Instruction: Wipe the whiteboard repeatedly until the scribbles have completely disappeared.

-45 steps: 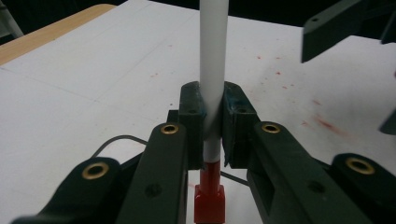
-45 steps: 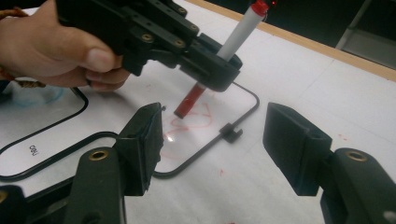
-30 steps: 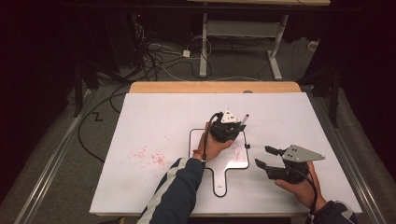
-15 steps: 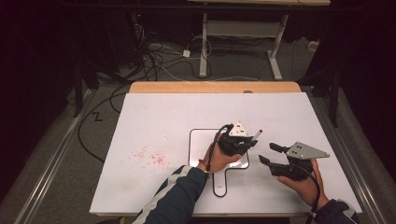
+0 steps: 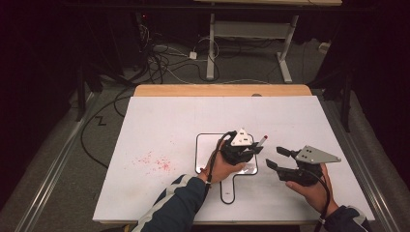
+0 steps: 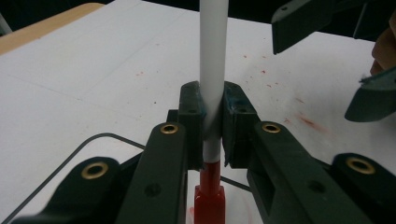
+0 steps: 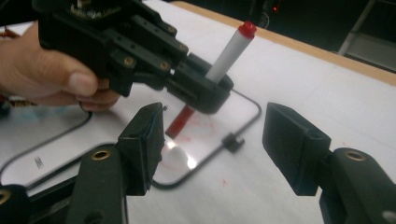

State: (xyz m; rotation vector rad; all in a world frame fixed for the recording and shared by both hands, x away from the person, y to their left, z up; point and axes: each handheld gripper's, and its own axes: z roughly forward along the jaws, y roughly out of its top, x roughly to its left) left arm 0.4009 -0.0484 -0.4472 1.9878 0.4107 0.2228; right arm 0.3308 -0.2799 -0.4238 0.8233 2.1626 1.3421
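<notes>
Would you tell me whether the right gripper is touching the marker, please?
Apart. In the right gripper view, the right gripper has open fingers, with bare table between them and the marker in the left gripper.

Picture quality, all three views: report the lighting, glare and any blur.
High view: the white table is lit while the floor and room around it fall into darkness. Left gripper view: the marker is soft and the near parts of the left gripper are blurred. Right gripper view: bright glare spots on the small whiteboard, and the right gripper in the foreground is slightly out of focus.
</notes>
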